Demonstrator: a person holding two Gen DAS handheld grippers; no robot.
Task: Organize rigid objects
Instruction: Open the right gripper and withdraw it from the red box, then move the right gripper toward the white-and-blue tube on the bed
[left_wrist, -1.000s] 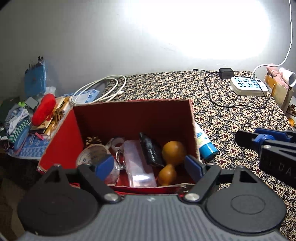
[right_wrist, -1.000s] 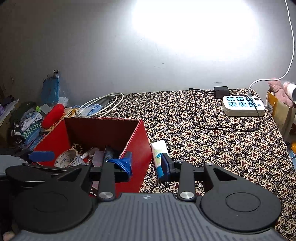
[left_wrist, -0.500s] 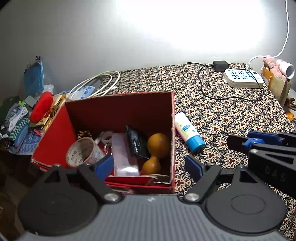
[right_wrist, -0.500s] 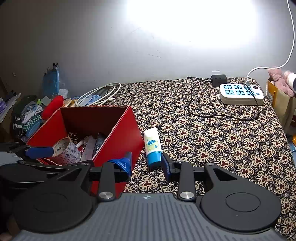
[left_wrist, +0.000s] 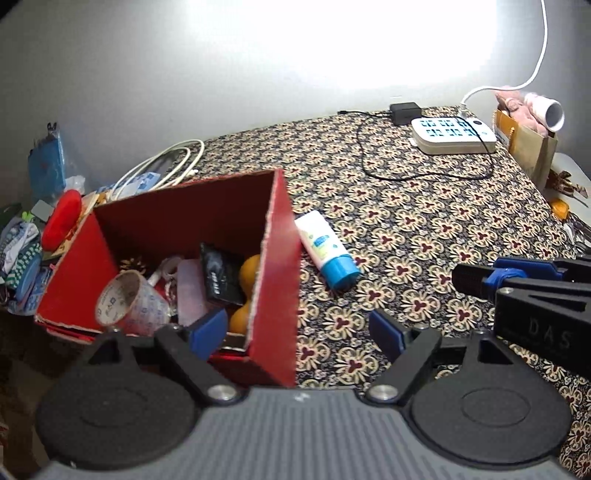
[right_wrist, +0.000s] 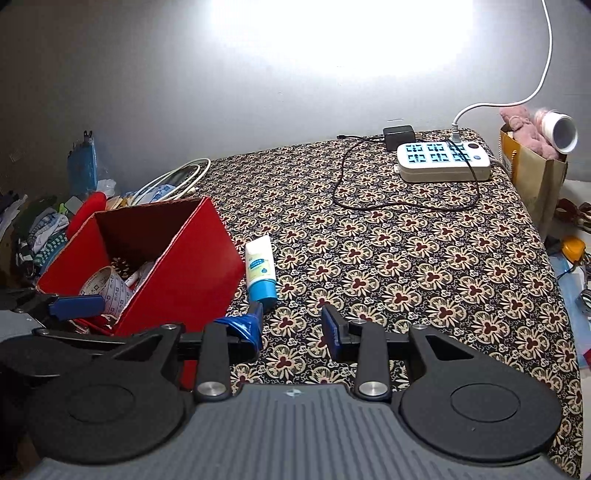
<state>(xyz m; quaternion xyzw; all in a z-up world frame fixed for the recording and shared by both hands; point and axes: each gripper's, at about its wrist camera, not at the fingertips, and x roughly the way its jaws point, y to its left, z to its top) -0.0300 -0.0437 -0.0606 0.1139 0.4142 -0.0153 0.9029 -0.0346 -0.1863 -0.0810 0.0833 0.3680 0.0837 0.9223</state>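
Note:
A red open box (left_wrist: 277, 266) (right_wrist: 192, 266) stands on the patterned cloth at the left. It holds a tape roll (left_wrist: 127, 301), a clear case (left_wrist: 190, 288), a black packet (left_wrist: 218, 275) and orange balls (left_wrist: 249, 266). A white tube with a blue cap (left_wrist: 327, 251) (right_wrist: 261, 267) lies on the cloth just right of the box. My left gripper (left_wrist: 297, 328) is open and empty, straddling the box's near right corner. My right gripper (right_wrist: 291, 325) is open and empty, just in front of the tube's cap.
A white power strip (right_wrist: 443, 160) with a black adapter and cable (right_wrist: 369, 192) lies at the back right. White cable coils (left_wrist: 166, 168) and a pile of clutter with a red pouch (left_wrist: 61, 218) sit at the left. A paper bag (right_wrist: 539, 184) stands past the right edge.
Both grippers have drawn back and to the right, so the box and tube have slid left in both views. The right gripper's jaws now stand wider apart. Nothing was picked up.

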